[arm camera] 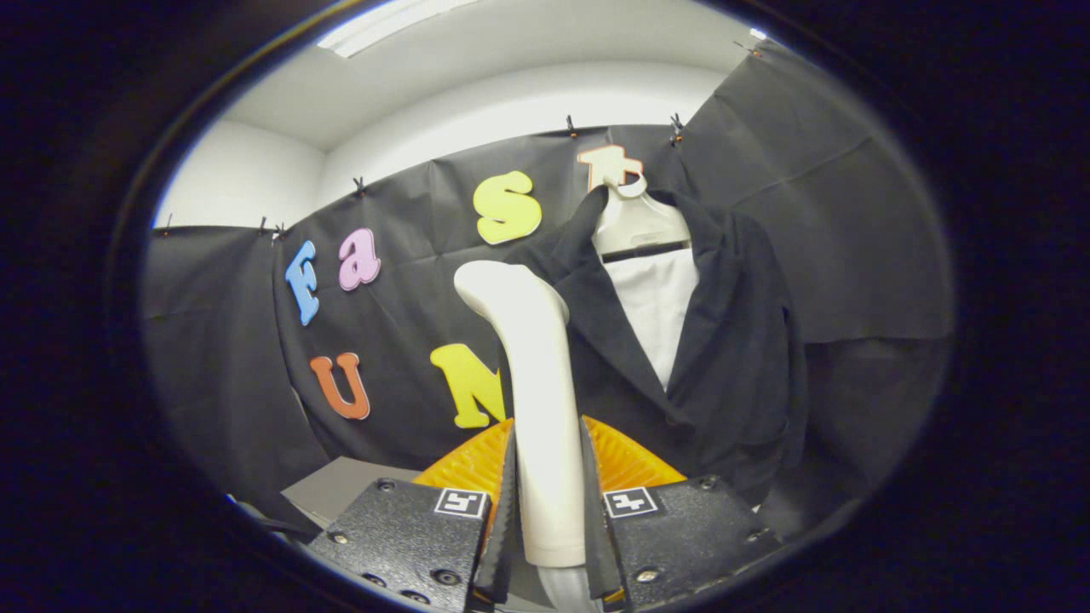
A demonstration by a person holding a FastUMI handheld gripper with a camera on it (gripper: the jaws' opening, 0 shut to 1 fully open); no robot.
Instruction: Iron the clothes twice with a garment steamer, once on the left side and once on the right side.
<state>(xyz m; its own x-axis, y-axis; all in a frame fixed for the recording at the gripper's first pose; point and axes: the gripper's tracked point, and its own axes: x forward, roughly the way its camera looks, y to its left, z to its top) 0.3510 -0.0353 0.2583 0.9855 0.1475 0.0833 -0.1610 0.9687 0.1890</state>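
Note:
A white garment steamer [535, 375] stands upright between my fingers, its handle clamped from both sides and its rounded head rising above them. My gripper [547, 502] is shut on that handle. Beyond the steamer's head, slightly to its right, a black jacket [732, 358] hangs on a pale hanger [637, 223] against the booth wall, open at the front over a white panel [656, 306]. The steamer's head sits close to the jacket's left lapel; whether it touches the cloth I cannot tell.
A grey surface [349, 489] lies low to the left of my fingers. Black cloth walls close the booth behind and to both sides, with a white ceiling and a light strip [383, 30] above.

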